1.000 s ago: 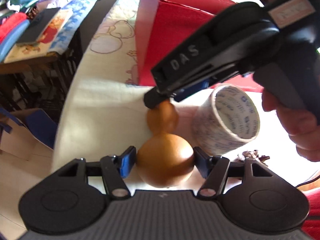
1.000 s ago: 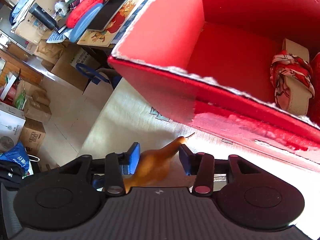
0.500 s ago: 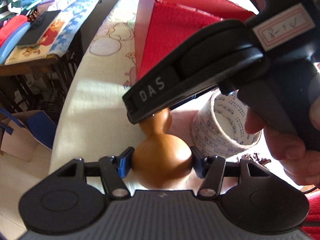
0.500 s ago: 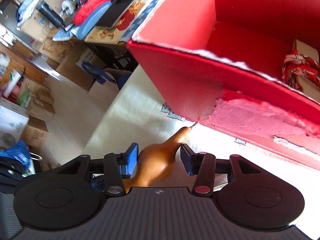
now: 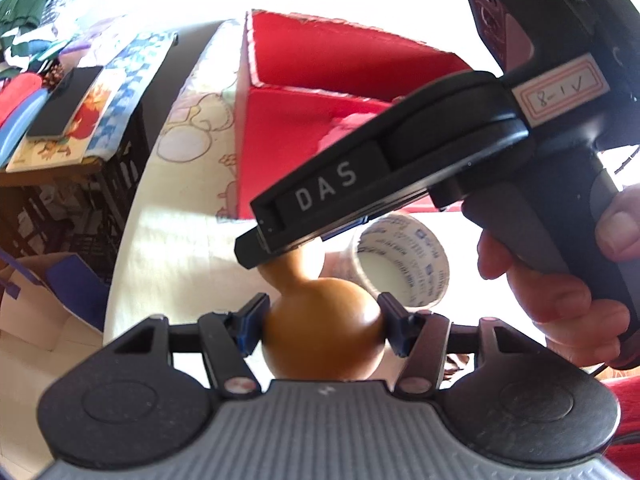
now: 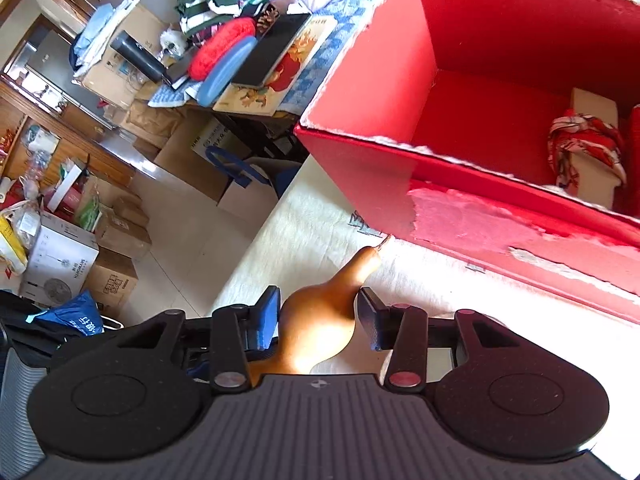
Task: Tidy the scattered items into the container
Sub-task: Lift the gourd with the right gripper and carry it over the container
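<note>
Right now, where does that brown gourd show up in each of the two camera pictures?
Left wrist view: the gourd sits low in the centre, its round belly between the left gripper's fingers.
Right wrist view: the gourd sits low in the centre, its narrow neck between the right gripper's fingers.
Shared landmark: the red box beyond it.

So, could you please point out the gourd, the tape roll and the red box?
gourd [image 5: 322, 334]: left wrist view, round lower bulb.
tape roll [image 5: 404, 276]: left wrist view, inner core wall.
red box [image 6: 360, 128]: right wrist view, outer side wall.
</note>
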